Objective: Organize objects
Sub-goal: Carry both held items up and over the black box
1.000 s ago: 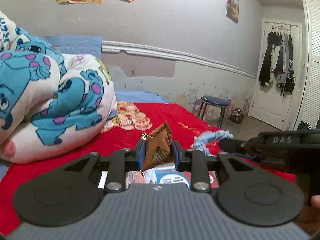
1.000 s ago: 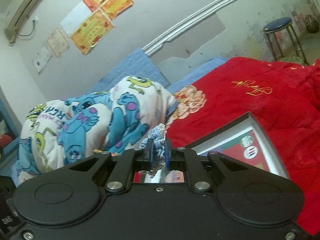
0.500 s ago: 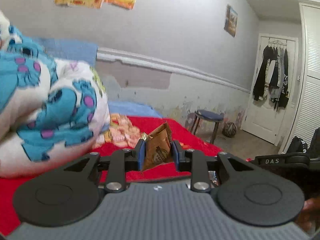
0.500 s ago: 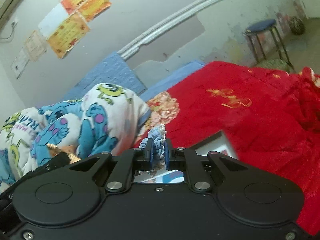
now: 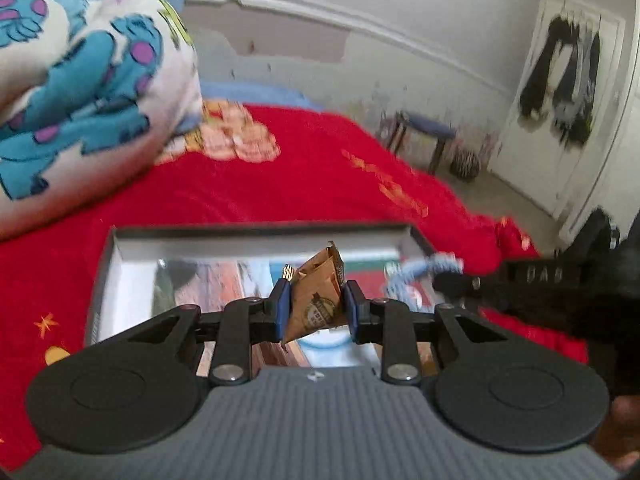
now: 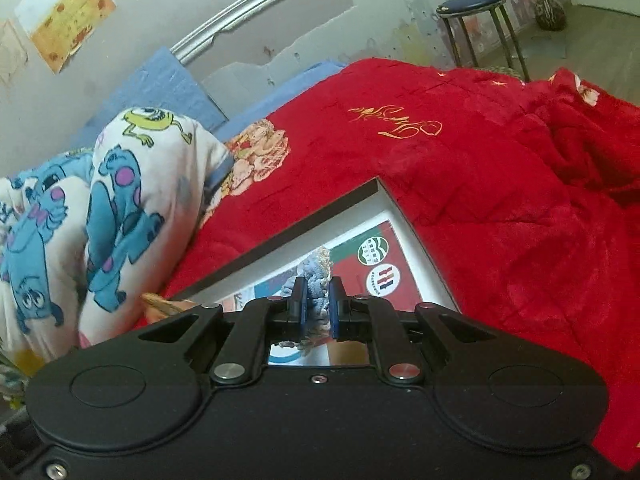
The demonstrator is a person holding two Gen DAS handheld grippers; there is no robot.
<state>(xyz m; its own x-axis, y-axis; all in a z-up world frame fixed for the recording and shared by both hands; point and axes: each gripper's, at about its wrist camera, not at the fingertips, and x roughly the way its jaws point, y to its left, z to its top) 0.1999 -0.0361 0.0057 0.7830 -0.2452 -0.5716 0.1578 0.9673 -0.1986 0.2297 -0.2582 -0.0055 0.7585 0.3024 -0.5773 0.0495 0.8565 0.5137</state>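
Bedroom scene: red blanket (image 6: pixel 460 184) covered the bed, with a cartoon-monster quilt (image 5: pixel 80 80) bunched toward the wall side. An open shallow box (image 5: pixel 256 234) with printed graphics on its floor lay on the blanket, directly under both tools.

Left gripper (image 5: pixel 314 312): jaws pinched on a brown snack packet (image 5: pixel 316 300), held upright by its flat sides, upper corner sticking up above the pads. It sat over the box interior, not touching the floor as far as could be judged.

Right gripper (image 6: pixel 316 304): jaws pressed nearly together on a blue-and-cream knitted cord (image 6: pixel 314 280), its fuzzy end poking out past the pads. In the left wrist view the cord (image 5: pixel 424 270) hung near the box's right wall.

Judgement: both items were probably being carried to the box for sorting, each tilted downward so it could be released inside the walls. Neither had been let go yet.
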